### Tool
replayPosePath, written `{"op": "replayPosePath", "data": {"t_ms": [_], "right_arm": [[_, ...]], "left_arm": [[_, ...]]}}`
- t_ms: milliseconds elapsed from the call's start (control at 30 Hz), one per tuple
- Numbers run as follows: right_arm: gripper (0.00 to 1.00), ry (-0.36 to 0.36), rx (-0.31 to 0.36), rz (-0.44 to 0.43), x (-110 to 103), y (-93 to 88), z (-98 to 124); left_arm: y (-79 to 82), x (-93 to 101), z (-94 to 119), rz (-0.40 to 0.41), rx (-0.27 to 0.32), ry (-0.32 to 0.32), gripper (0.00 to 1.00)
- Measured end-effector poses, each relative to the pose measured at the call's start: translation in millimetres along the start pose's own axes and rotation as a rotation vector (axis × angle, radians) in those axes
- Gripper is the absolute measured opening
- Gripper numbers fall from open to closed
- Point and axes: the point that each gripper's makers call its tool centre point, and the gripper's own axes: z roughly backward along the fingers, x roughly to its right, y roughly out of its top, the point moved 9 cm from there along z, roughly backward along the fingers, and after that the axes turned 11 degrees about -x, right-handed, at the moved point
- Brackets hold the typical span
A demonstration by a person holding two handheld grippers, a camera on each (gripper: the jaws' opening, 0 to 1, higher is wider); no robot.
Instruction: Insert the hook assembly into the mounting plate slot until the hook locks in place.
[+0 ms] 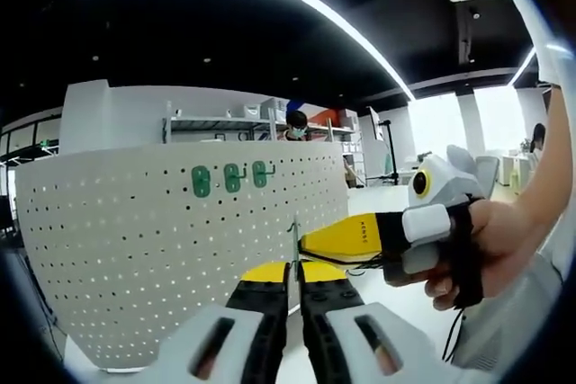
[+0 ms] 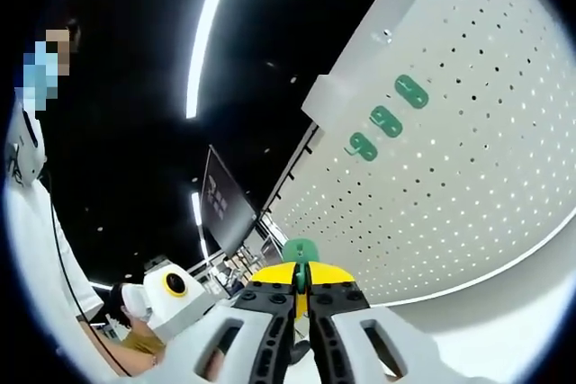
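Both tools pinch one green hook (image 2: pixel 299 251) between them, left tool (image 1: pixel 294 287) and right tool (image 2: pixel 301 299) pressed together, just below the pegboard (image 1: pixel 162 249); you should square its prongs to a hole row beneath the three mounted hooks (image 1: pixel 231 178)

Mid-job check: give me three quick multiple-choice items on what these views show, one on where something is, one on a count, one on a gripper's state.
1. Where do the mounted green hooks sit on the pegboard in the left gripper view?
A. upper part, in a row
B. along the bottom edge
C. on the floor

2. How many green hooks are mounted on the board?
A. one
B. three
C. six

3. What is the right hand-held gripper doing?
A. wide open, holding nothing
B. shut on a green hook piece
C. gripping the board's edge

Answers:
1 A, they line up near the board's top.
2 B, three show in both views.
3 B, the green piece sticks up from between its closed jaws.
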Motion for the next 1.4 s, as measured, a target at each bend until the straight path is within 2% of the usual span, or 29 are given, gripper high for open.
{"op": "replayPosePath", "data": {"t_ms": [100,200,367,500,600,667,733,767,800,833,933,1233,1400], "right_arm": [[0.0,0.001,-0.001,-0.004,0.1,-0.1,-0.2],[0.0,0.002,0.005,-0.007,0.5,1.0,-0.1],[0.0,-0.009,0.0,0.026,-0.7,2.5,-0.1],[0.0,-0.073,-0.05,0.185,-3.2,5.8,0.3],[0.0,-0.115,-0.107,0.32,-6.9,5.9,-1.0],[0.0,-0.162,-0.111,0.354,-9.6,8.1,-0.9],[0.0,-0.169,-0.126,0.447,-15.0,10.9,-1.8],[0.0,-0.199,-0.159,0.516,-16.3,10.5,-2.5],[0.0,-0.203,-0.169,0.533,-18.4,10.4,-3.3],[0.0,-0.205,-0.158,0.514,-20.7,10.7,-4.2],[0.0,-0.22,-0.165,0.546,-21.5,12.6,-5.0],[0.0,-0.226,-0.141,0.506,-15.6,20.4,-1.7],[0.0,-0.275,-0.12,0.495,-7.4,33.5,5.0]], "left_arm": [[-1.3,-0.4,0.3,0.004,-0.01,-0.005,0.06],[-4.4,1.8,-2.0,0.01,-0.054,-0.021,0.19],[-7.4,1.9,-2.9,0.036,-0.073,-0.024,0.32],[-11.4,2.1,-4.5,0.063,-0.1,-0.025,0.43],[-13.3,2.4,-4.4,0.065,-0.104,-0.026,0.44],[-14.4,3.0,-4.7,0.068,-0.113,-0.03,0.45],[-14.5,3.0,-4.6,0.069,-0.114,-0.03,0.45],[-14.6,3.0,-4.7,0.072,-0.115,-0.03,0.45],[-14.8,3.0,-4.8,0.073,-0.117,-0.031,0.46],[-14.9,3.1,-5.1,0.075,-0.118,-0.032,0.46],[-14.6,3.5,-5.4,0.077,-0.117,-0.034,0.46],[-15.1,2.3,-5.1,0.071,-0.125,-0.032,0.45],[-17.9,0.7,-2.7,0.077,-0.13,-0.028,0.45]]}}
